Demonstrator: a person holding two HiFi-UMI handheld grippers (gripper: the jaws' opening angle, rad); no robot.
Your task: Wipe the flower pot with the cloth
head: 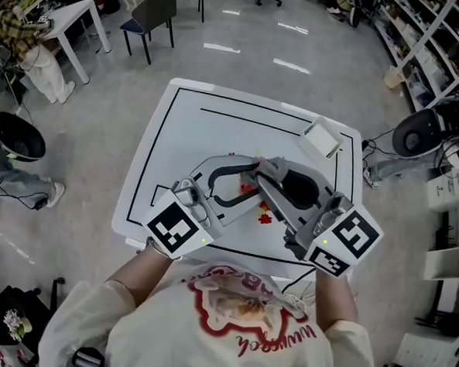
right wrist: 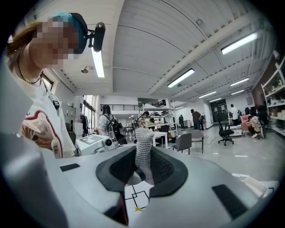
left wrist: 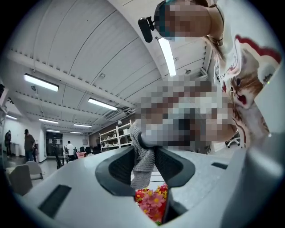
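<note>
I hold both grippers close together over the white table (head: 218, 124). A grey knitted cloth (right wrist: 143, 149) stands pinched between the pads of my right gripper (right wrist: 143, 156), which is shut on it. My right gripper (head: 263, 173) points at the tips of my left gripper (head: 253, 183). In the left gripper view the cloth (left wrist: 142, 167) hangs between the jaws of the left gripper (left wrist: 143, 165), which stand apart. Red and pink flowers (left wrist: 153, 202) of the pot show below those jaws. From the head view the flowers (head: 263, 212) peek out under the grippers; the pot itself is hidden.
A white square object (head: 321, 138) lies at the table's far right corner. Black lines mark the tabletop. Chairs (head: 154, 15), desks and people stand farther off in the room. Shelving and a fan (head: 419, 132) are at the right.
</note>
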